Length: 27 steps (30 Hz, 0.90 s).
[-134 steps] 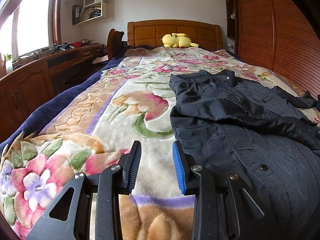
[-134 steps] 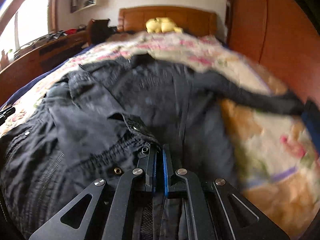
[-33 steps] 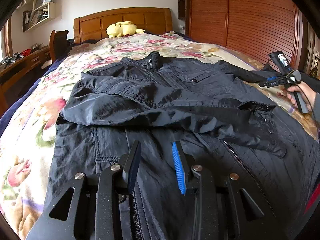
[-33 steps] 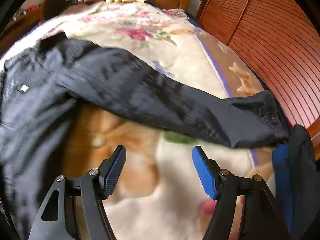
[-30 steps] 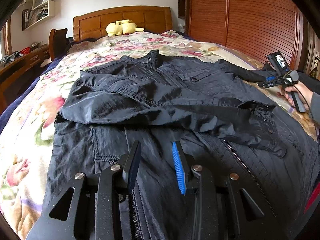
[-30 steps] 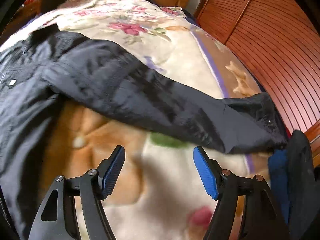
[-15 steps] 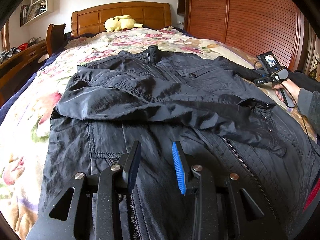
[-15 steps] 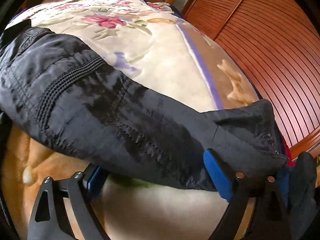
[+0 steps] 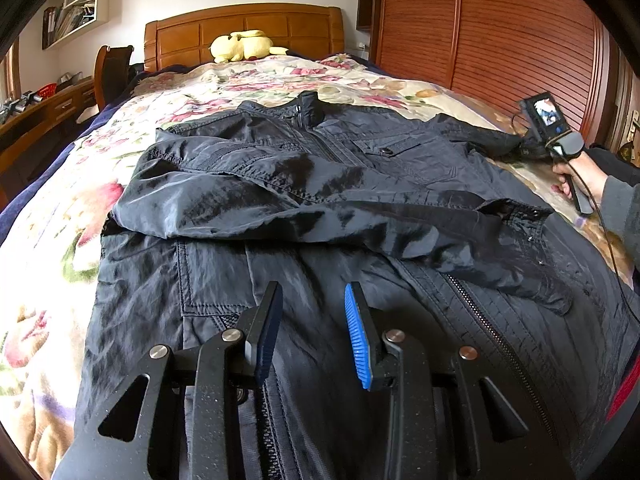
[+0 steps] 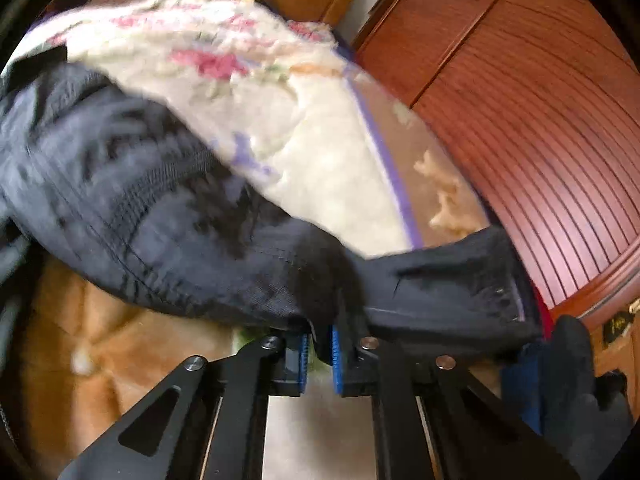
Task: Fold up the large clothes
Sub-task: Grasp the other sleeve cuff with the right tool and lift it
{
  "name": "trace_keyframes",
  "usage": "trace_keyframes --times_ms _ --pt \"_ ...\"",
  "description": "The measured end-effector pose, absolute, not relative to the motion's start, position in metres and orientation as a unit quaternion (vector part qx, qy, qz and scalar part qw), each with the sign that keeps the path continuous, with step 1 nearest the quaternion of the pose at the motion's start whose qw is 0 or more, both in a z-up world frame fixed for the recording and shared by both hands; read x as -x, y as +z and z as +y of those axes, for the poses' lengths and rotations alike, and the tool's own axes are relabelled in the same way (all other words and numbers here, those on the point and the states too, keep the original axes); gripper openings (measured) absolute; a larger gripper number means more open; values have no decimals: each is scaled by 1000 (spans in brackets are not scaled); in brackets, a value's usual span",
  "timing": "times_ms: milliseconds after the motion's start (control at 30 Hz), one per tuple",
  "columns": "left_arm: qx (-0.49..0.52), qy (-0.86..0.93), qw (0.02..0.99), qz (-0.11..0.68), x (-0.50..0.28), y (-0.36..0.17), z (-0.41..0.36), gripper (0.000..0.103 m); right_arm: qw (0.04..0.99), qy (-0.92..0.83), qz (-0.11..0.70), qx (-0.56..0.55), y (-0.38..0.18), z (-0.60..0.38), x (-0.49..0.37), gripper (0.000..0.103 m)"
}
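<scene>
1. The jacket (image 9: 328,184) lay on the blanket (image 9: 60,216), collar toward the headboard (image 9: 244,28).
2. One sleeve (image 9: 360,228) lay folded across its front.
3. The plush toy (image 9: 240,46) sat before the headboard.

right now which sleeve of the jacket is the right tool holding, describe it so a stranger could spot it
Start at the floral blanket on the bed, where a black jacket lies spread out. The sleeve runs off towards the slatted wooden wardrobe, and the right tool is shut on it near the cuff. Unlike the other sleeve, folded across the chest, it stretches outward.

Black jacket (image 9: 320,200) lies spread, one sleeve (image 9: 340,224) folded across.
</scene>
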State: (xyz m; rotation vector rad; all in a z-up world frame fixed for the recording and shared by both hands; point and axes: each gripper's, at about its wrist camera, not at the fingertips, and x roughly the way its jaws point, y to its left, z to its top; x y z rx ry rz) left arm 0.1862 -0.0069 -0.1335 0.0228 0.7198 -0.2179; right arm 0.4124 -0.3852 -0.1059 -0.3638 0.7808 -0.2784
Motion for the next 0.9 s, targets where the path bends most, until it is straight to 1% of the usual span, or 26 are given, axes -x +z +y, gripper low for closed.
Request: trace_keyframes --times_ms 133,267,400,467,600,767,867,900 --pt "-12 -106 930 351 -186 -134 -7 33 923 -114 329 162 -64 -366 -393 8" --pt "-12 -105 931 349 -185 -134 -7 33 944 -63 274 171 -23 -325 -361 8" --pt "-12 -105 932 348 -185 -134 -7 33 950 20 247 190 -5 -267 -327 8" --pt "-12 -105 932 348 -185 -133 -7 33 947 73 254 184 -7 -242 -312 8" --pt "-12 -105 932 348 -185 -133 -7 33 935 128 310 112 -37 -219 -301 8" --pt "-11 -105 932 348 -185 -133 -7 33 916 135 355 128 -89 -207 -293 8" --pt "-12 -106 931 349 -185 -133 -8 33 908 135 372 134 -98 -209 -295 16" --pt "-12 -106 931 350 -185 -133 -8 33 906 135 376 137 -99 -211 -295 20"
